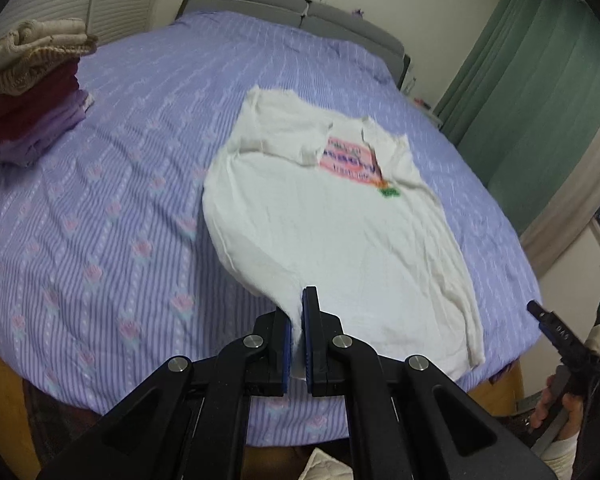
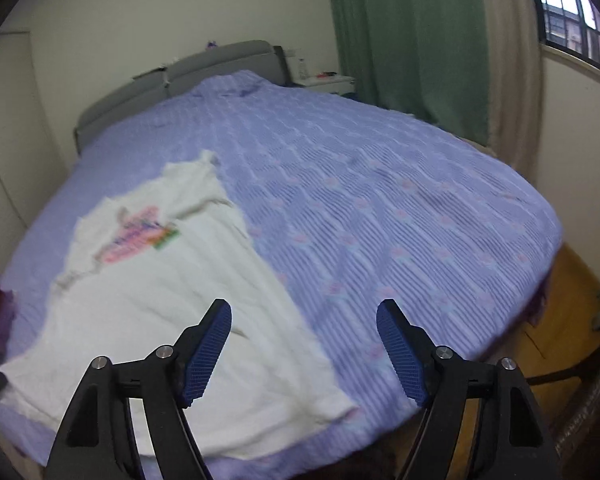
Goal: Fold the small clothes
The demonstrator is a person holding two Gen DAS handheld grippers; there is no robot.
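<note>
A bedroom with a wide bed (image 1: 100,208) under a lilac striped cover. On its near half lies a white T-shirt (image 1: 340,232) with a pink print, both sleeves already turned inward. The left gripper (image 1: 298,336) is clenched on the shirt's near hem corner, lifting it. The right gripper (image 2: 304,344) hangs released above the opposite hem corner, holding nothing. The hem-to-collar fold looks begun; next the right must pinch its corner. A stack of folded clothes (image 1: 28,92) sits far left.

My bed (image 1: 100,208) under its lilac striped cover.
A white T-shirt (image 1: 332,224) lies on it; folded clothes (image 1: 28,92) are stacked at the far left.
</note>
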